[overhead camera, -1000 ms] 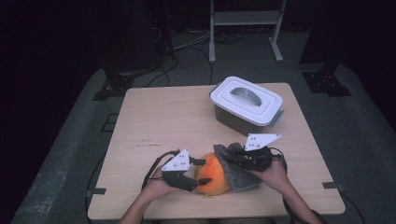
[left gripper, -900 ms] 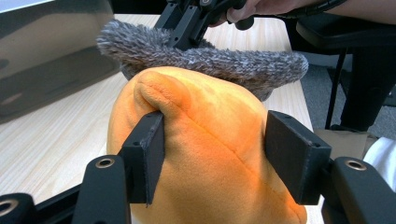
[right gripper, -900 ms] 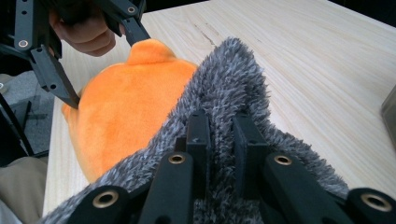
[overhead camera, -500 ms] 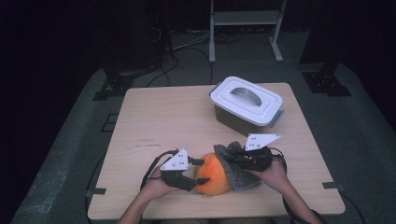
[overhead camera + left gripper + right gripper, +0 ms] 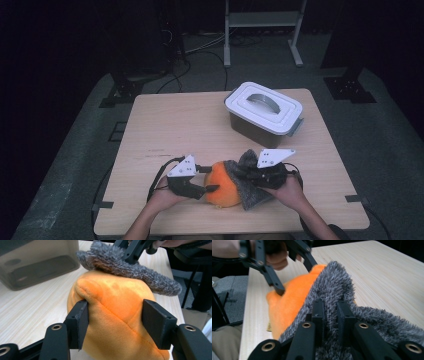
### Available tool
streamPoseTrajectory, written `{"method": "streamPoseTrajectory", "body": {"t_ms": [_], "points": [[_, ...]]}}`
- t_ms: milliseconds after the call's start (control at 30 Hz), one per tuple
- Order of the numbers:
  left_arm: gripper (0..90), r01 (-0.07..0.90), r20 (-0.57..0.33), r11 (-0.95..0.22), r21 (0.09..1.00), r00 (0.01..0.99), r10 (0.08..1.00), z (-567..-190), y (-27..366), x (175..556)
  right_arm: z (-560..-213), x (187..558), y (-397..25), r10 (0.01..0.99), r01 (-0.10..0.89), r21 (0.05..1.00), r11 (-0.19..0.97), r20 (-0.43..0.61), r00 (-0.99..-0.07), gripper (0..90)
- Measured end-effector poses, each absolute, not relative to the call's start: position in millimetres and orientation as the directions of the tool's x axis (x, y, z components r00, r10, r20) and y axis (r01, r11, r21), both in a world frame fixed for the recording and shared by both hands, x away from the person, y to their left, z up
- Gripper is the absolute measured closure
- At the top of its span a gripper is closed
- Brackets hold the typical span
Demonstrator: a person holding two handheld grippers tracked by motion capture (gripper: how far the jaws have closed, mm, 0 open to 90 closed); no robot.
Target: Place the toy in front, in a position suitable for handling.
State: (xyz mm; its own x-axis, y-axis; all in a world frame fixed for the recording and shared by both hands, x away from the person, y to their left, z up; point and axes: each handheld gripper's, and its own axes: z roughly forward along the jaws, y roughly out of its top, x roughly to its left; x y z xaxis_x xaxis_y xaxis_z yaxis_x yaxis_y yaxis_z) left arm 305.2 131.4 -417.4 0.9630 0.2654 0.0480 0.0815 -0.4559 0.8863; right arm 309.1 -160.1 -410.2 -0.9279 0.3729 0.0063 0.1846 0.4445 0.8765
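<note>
Wooden table [image 5: 165,130], dark room, grey floor [image 5: 75,150].

Both tongs [image 5: 210,188] [image 5: 250,176] grip the orange plush [image 5: 223,186] near the table [image 5: 170,125] edge.

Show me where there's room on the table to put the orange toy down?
Bare wood lies left of the lidded box, across the table's far-left half. The near edge is crowded: both grippers and the orange toy with its grey fuzzy part.
</note>
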Motion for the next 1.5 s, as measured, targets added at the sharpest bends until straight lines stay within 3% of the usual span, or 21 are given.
{"method": "streamPoseTrajectory", "body": {"t_ms": [100, 233, 467, 700, 867, 967, 1000, 1367, 1500], "points": [[38.1, 0.032, 0.084, -0.397, 0.917, 0.959, 0.270, -410.1, 129.1, 301.0, -414.0, 311.2, -161.2, 0.388, 0.205, 0.879, 0.430, 0.025, -0.921, 77.6], [37.0, 0.018, 0.105, -0.421, 0.907, 0.958, 0.267, -412.1, 125.1, 301.1, -414.3, 309.4, -157.6, 0.375, 0.199, 0.886, 0.420, 0.030, -0.927, 77.6], [42.9, 0.060, 0.086, -0.458, 0.887, 0.953, 0.290, -418.4, 129.0, 306.1, -415.9, 311.6, -158.0, 0.385, 0.198, 0.881, 0.429, 0.020, -0.923, 77.5], [43.2, 0.099, 0.054, -0.455, 0.885, 0.948, 0.313, -420.9, 140.2, 311.7, -419.4, 313.8, -166.1, 0.409, 0.232, 0.877, 0.421, 0.044, -0.911, 77.4], [41.7, 0.051, 0.064, -0.341, 0.939, 0.946, 0.319, -408.0, 143.3, 307.7, -416.2, 306.9, -155.3, 0.369, 0.197, 0.890, 0.410, 0.035, -0.929, 77.3], [41.7, 0.039, 0.087, -0.384, 0.923, 0.948, 0.305, -407.5, 137.6, 307.1, -416.1, 302.2, -148.0, 0.338, 0.182, 0.899, 0.398, 0.041, -0.940, 77.3], [42.0, 0.048, 0.094, -0.447, 0.893, 0.952, 0.290, -415.2, 132.4, 307.3, -414.6, 297.7, -141.5, 0.325, 0.150, 0.896, 0.417, 0.007, -0.946, 77.2], [43.0, 0.110, 0.034, -0.458, 0.882, 0.955, 0.294, -420.0, 147.3, 312.8, -422.5, 310.5, -161.5, 0.381, 0.240, 0.868, 0.435, 0.065, -0.922, 77.2], [43.0, 0.107, 0.036, -0.471, 0.875, 0.958, 0.283, -418.6, 152.3, 312.8, -413.0, 301.3, -154.2, 0.337, 0.209, 0.895, 0.394, 0.071, -0.939, 77.2]]}}
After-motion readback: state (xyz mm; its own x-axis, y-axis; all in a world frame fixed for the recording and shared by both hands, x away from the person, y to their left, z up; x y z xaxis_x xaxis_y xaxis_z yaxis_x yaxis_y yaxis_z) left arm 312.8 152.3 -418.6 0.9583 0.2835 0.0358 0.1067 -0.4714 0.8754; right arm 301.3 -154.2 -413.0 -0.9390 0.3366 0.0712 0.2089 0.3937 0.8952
